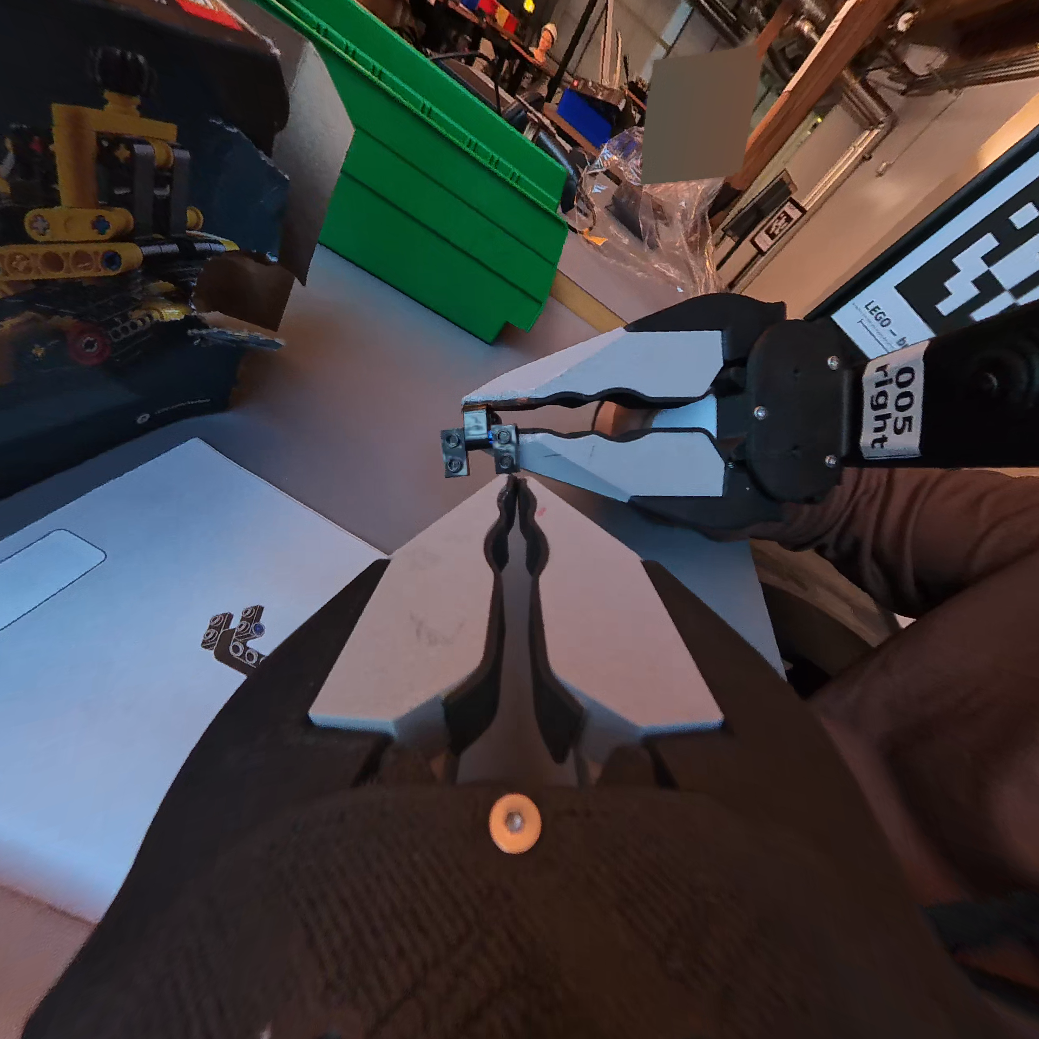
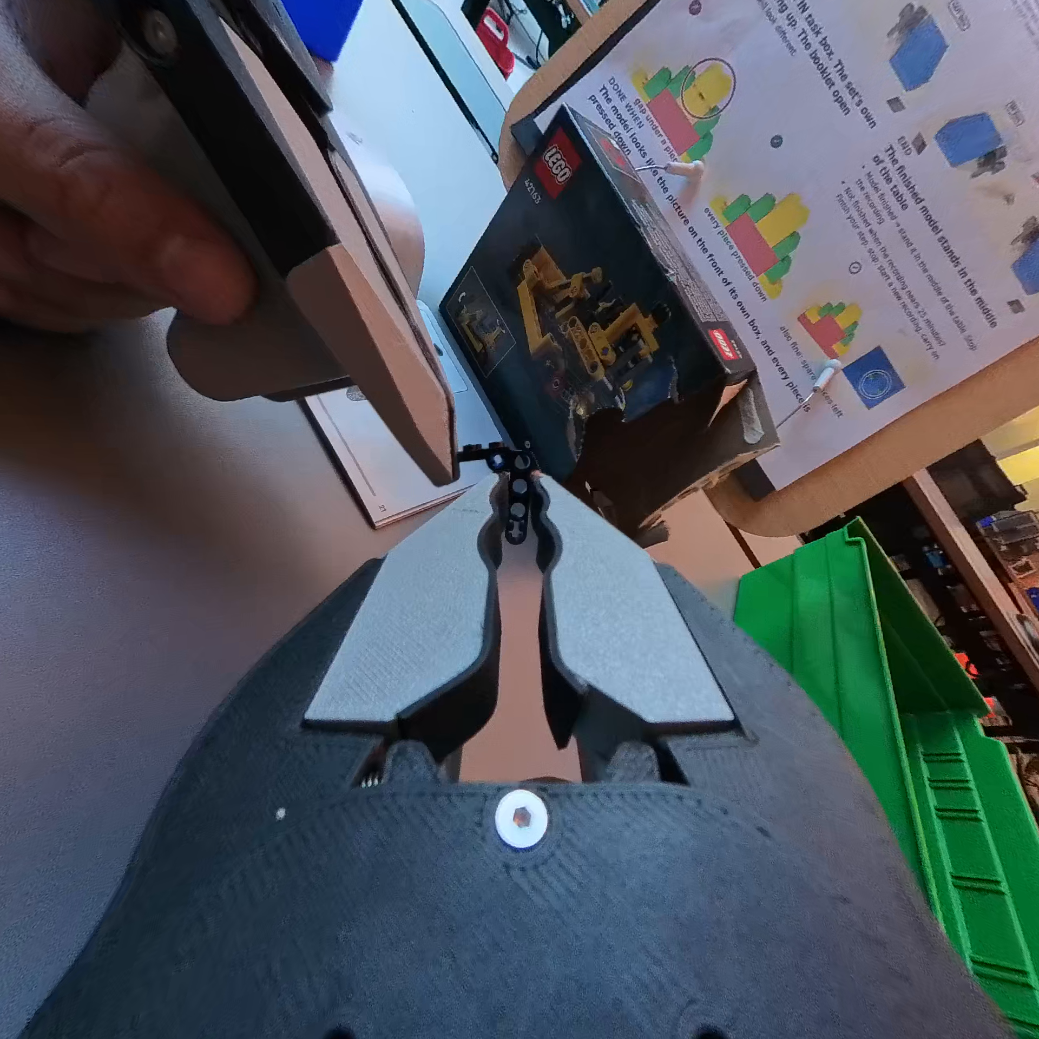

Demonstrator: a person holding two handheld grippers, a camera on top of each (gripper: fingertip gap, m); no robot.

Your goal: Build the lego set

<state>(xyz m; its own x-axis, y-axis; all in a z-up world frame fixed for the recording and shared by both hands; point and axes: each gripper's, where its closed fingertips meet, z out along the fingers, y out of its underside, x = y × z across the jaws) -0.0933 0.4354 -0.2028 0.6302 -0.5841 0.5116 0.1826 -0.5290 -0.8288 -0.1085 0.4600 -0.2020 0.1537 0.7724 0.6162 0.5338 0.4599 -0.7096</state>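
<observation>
My right gripper [image 2: 517, 482] is shut on a small black Technic assembly [image 2: 515, 506], a beam with holes and short angled pieces at its far end. In the left wrist view the right gripper [image 1: 495, 424] reaches in from the right and holds the assembly [image 1: 475, 444] in the air above the table. My left gripper [image 1: 513, 484] is shut, with nothing visible between its tips, which sit just below the assembly. In the right wrist view the left gripper [image 2: 444, 469] comes in from the upper left, its tip right beside the assembly's end.
The open instruction booklet [image 1: 140, 618] lies on the table at left. The dark set box [image 1: 112, 225] stands behind it, also in the right wrist view [image 2: 590, 315]. A green bin [image 1: 450, 225] stands beyond. An upright board with an instruction sheet [image 2: 843, 197] is behind the box. A hand [image 2: 112, 225] holds the left gripper. My left and right fingertips are right by each other.
</observation>
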